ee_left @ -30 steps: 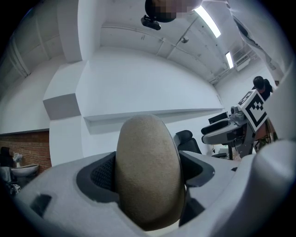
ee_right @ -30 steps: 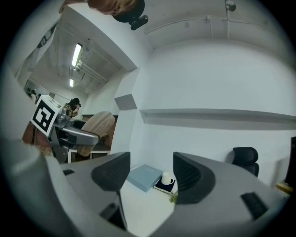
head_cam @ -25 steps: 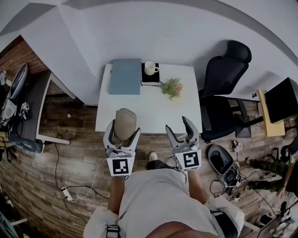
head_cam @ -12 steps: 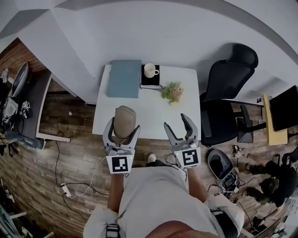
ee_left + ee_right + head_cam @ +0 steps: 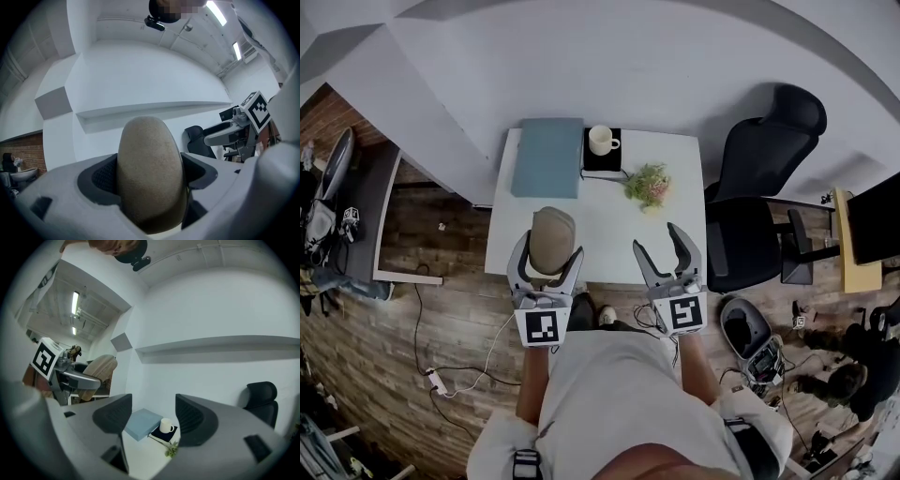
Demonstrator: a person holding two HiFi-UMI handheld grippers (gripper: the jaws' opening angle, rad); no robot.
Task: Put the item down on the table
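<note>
My left gripper (image 5: 548, 255) is shut on a tan oval cushion-like item (image 5: 551, 241), held above the near left edge of the white table (image 5: 600, 225). In the left gripper view the tan item (image 5: 149, 176) fills the space between the two dark pads and stands upright. My right gripper (image 5: 667, 251) is open with nothing between its jaws, hovering over the table's near right edge. In the right gripper view my right gripper (image 5: 152, 416) frames the table, and the left gripper with the tan item (image 5: 97, 369) shows at the left.
On the table lie a blue-grey book (image 5: 547, 156), a white mug (image 5: 601, 140) on a dark notebook (image 5: 602, 157), and a small plant sprig (image 5: 648, 183). A black office chair (image 5: 759, 187) stands to the right. A dark desk (image 5: 356, 220) is at left.
Both grippers have barely shifted; the left one still holds the tan item at the table's near edge. The view has drifted slightly.
</note>
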